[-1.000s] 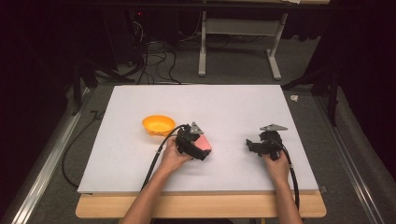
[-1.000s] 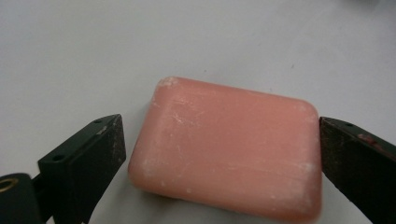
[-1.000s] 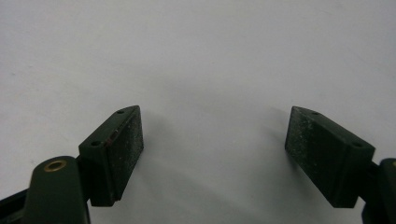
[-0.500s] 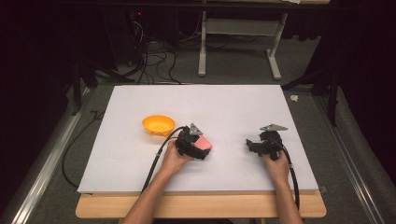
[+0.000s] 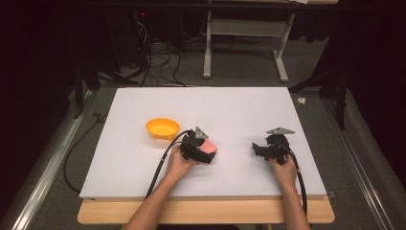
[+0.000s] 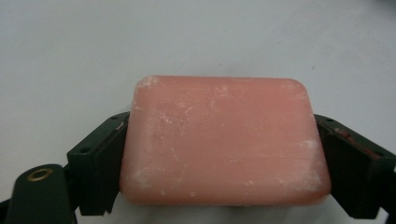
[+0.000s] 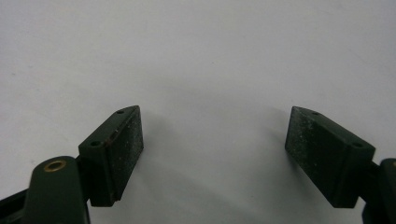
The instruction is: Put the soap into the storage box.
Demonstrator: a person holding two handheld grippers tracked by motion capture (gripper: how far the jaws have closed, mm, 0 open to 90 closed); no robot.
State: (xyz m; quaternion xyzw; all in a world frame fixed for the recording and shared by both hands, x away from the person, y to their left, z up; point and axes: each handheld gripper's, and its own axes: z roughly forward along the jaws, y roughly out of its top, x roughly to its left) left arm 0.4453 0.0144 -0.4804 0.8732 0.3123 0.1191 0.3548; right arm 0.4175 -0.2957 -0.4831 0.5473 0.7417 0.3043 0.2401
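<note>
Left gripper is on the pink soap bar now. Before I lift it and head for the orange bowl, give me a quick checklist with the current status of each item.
1. Left gripper closed on the soap bar: ok, its jaws have just been closing and both pads sit against the bar's sides.
2. Grip centred: ok, the bar sits evenly between the pads in the left gripper view.
3. Orange bowl within reach: ok, it stands just left of and beyond the left gripper, apart from it.
4. Bowl empty: cannot tell.
5. Right gripper out of the way: ok, open, off to the right on the white table.
</note>
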